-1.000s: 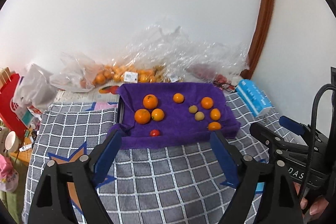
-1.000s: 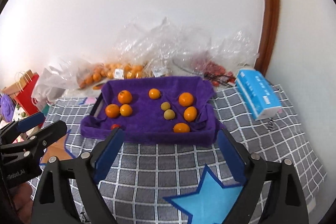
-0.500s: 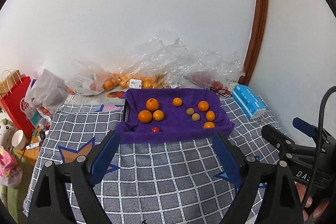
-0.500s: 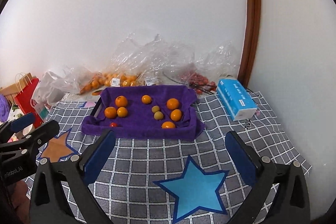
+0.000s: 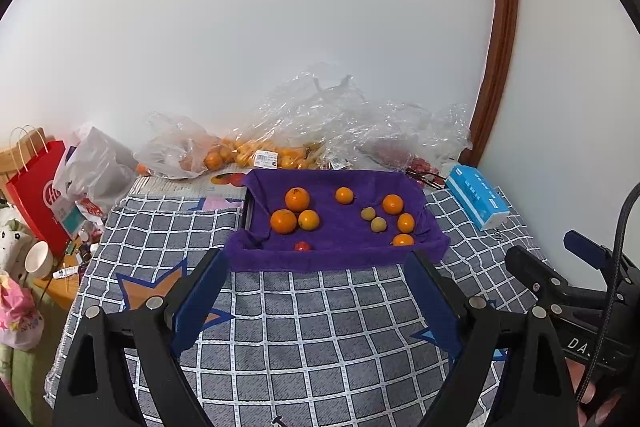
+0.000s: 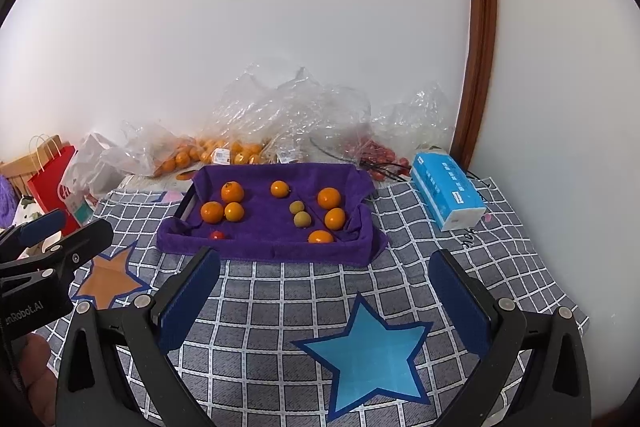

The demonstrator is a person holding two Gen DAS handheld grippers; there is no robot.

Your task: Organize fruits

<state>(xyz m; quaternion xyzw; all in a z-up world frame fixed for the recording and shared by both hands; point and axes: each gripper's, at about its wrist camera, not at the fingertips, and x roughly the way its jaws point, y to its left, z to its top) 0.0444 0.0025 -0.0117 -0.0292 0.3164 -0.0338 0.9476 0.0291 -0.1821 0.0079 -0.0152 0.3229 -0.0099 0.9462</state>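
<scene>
Both claws released, fruit sitting in the purple-lined tray at mid-frame.

The left gripper (image 5: 316, 291) and right gripper (image 6: 324, 287) hang with jaws spread wide over the grey checked cloth (image 6: 280, 307), nothing between them. Just above them in frame, the tray (image 5: 280, 259) holds three oranges (image 5: 297, 199) clustered left, more at right, two pale green fruits (image 5: 378, 225) between, and a small red one (image 5: 303, 246), possibly a tomato, near its front edge.

Orange fruits (image 5: 297, 199) on purple towel (image 5: 340, 259), grey white-checked cloth (image 5: 320, 327) with blue star (image 6: 370, 351)
</scene>
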